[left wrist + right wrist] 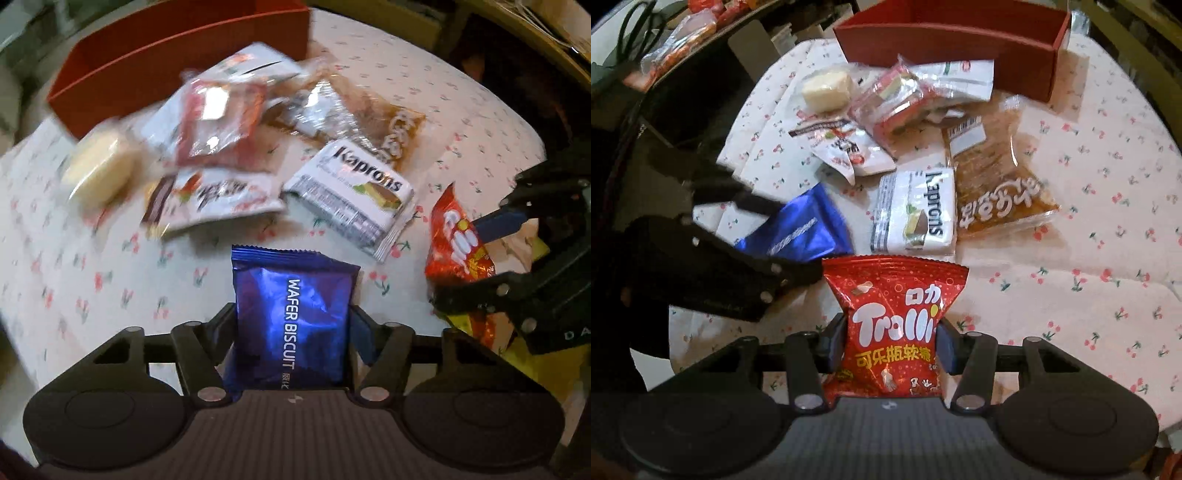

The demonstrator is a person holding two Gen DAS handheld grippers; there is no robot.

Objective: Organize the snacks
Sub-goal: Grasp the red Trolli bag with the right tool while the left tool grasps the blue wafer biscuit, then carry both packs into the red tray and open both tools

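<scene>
On the left, our left gripper (pixel 293 325) is clenched on a blue wafer biscuit packet (pixel 293 314), its 2 fingers pressing the packet's sides so the wrapper stands up between them above the cherry-print tablecloth (pixel 110 277). In the right wrist view the same blue packet (pixel 809 229) shows at the left, blurred, with the left gripper's dark frame over it.

Further along the table, near the middle, we see a loose pile of snacks. A pale yellow cake in clear wrap (pixel 825 90) lies at the pile's left end. Beside it sit a white sachet with red print (pixel 846 147) and a red-and-clear packet (pixel 905 101), which rests partly on other white wrappers. The white Kaprons packet (pixel 914 212) lies flat in front of the pile, and just beside it on its right lies a clear bag of brown snack (pixel 993 173). Behind them all stands a red box (pixel 960 48), open at the top; what it holds we cannot tell.

On the right, our right gripper (pixel 890 343) is grasping a red Trolli gummy bag (pixel 894 325), pinched at its middle, just in front of the Kaprons packet.
</scene>
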